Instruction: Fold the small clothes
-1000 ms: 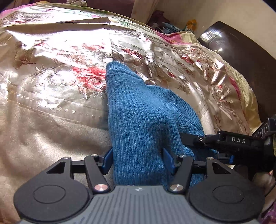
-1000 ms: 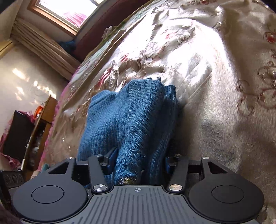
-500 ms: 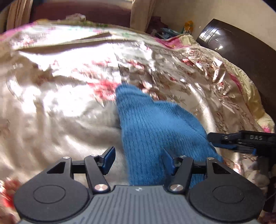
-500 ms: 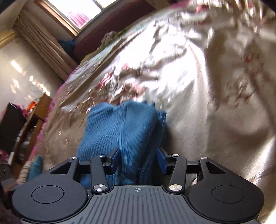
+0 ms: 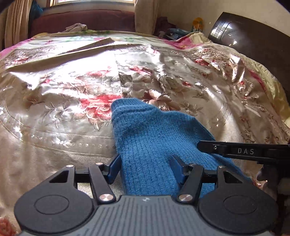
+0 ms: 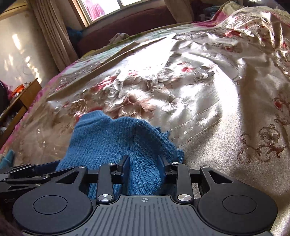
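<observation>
A blue knitted garment [image 5: 150, 138] lies bunched on the shiny floral bedspread [image 5: 72, 87]. My left gripper [image 5: 145, 163] stands with its jaws wide apart on either side of the garment's near end; the cloth fills the gap without being pinched. My right gripper [image 6: 144, 163] has its jaws closed in on a fold of the same garment [image 6: 116, 138]. The right gripper's finger, marked DAS, shows at the right edge of the left wrist view [image 5: 244, 150]. The left gripper's body shows at the lower left of the right wrist view [image 6: 23, 172].
The bedspread [image 6: 199, 90] covers the bed in wrinkles. A dark headboard [image 5: 253, 41] stands at the right. A maroon sofa [image 5: 81, 20] and a window [image 6: 103, 9] are beyond the bed. A wooden shelf [image 6: 23, 96] stands left of the bed.
Both grippers have drawn back and tilted up, so more of the bed and room shows. The right jaws have narrowed on the garment fold. The left jaws stay wide.
</observation>
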Available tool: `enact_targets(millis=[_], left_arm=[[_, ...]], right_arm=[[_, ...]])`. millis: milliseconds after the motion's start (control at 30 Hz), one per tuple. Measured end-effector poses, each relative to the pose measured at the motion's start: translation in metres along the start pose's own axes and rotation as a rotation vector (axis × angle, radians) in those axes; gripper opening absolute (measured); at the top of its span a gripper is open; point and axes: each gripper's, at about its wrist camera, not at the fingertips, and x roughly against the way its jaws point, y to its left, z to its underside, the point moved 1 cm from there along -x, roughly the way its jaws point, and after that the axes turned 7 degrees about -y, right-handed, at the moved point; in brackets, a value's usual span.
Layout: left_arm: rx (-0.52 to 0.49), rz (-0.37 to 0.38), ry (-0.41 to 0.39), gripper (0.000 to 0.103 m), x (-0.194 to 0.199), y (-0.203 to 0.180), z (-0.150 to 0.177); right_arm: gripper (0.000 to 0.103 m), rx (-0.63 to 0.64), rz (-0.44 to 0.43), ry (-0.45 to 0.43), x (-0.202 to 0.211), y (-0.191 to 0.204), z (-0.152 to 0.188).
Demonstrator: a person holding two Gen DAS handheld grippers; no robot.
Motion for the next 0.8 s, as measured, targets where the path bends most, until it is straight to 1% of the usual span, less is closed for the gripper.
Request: enact_targets(millis=[67, 167, 267, 367, 400, 533, 600, 700, 800], left_arm=[[0.015, -0.004, 0.005, 0.065, -0.005, 0.002, -0.001], [0.025, -0.012, 0.001, 0.065, -0.002, 0.002, -0.003], [0.019, -0.03, -0.017, 0.065, 0.014, 0.002, -0.002], [0.033, -0.039, -0.022, 0.065, 0.031, 0.003, 0.001], [0.039, -0.042, -0.021, 0.065, 0.036, 0.003, 0.003], [0.036, -0.069, -0.014, 0.065, 0.056, 0.001, 0.014], [0.036, -0.074, 0.004, 0.065, 0.062, -0.001, 0.022], [0.042, -0.078, 0.028, 0.065, 0.069, -0.003, 0.034], [0.05, -0.08, 0.039, 0.065, 0.077, -0.006, 0.04]], right_arm=[[0.03, -0.02, 0.009, 0.006, -0.006, -0.005, -0.002], [0.03, -0.013, 0.025, 0.01, -0.004, -0.001, -0.004], [0.031, -0.015, 0.027, -0.009, 0.01, 0.005, -0.004], [0.034, -0.002, 0.028, -0.04, 0.033, 0.013, -0.003], [0.037, 0.005, 0.023, -0.048, 0.042, 0.016, -0.001], [0.037, 0.044, -0.015, -0.046, 0.074, 0.032, 0.016], [0.037, 0.054, -0.019, -0.032, 0.085, 0.036, 0.027], [0.037, 0.077, 0.019, -0.006, 0.088, 0.039, 0.044], [0.037, 0.061, 0.059, 0.003, 0.092, 0.04, 0.048]])
